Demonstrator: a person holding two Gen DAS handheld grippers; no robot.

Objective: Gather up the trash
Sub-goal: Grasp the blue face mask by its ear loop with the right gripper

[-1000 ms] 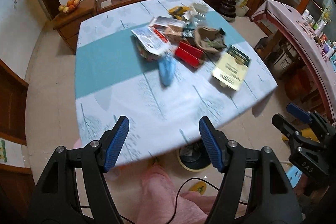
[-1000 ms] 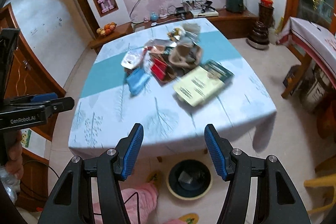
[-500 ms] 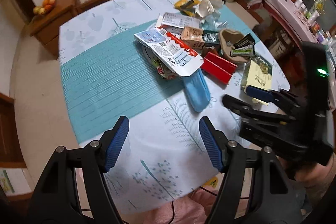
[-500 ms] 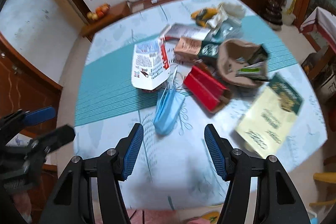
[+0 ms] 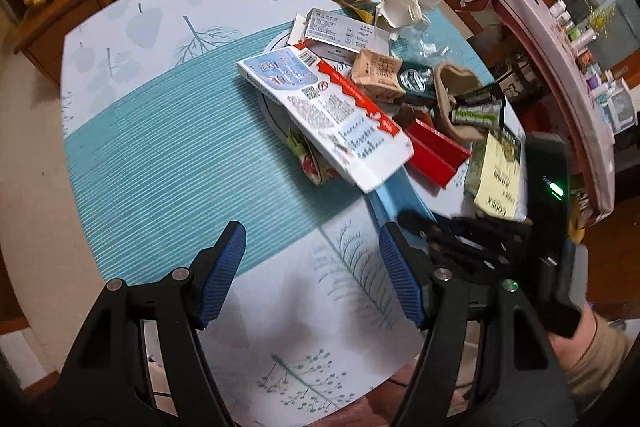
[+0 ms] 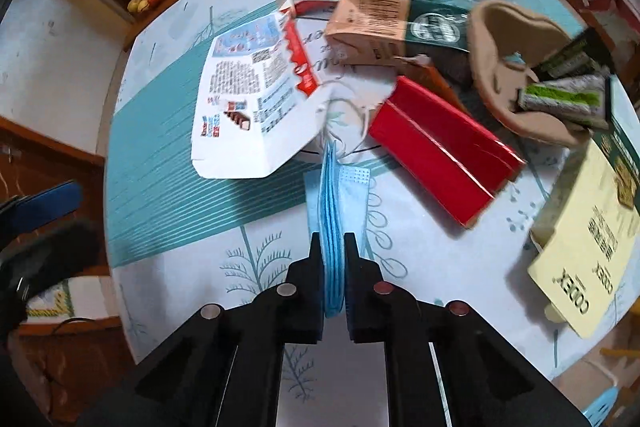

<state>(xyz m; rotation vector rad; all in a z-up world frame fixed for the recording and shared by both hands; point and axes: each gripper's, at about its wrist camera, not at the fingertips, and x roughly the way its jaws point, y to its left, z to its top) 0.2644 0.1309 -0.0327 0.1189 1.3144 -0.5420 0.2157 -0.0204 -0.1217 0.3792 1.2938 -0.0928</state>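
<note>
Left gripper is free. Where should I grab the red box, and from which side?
Grip the red box across its narrow width at the near end, which points off the pile over bare tablecloth. Come from above, jaws straddling the long sides. Its far end tucks under the brown carton, so probably avoid that end. The left gripper is open.

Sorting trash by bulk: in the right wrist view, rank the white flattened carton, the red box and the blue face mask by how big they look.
1. white flattened carton
2. red box, close behind the carton, so unsure
3. blue face mask, smallest, partly hidden by the right gripper
</note>
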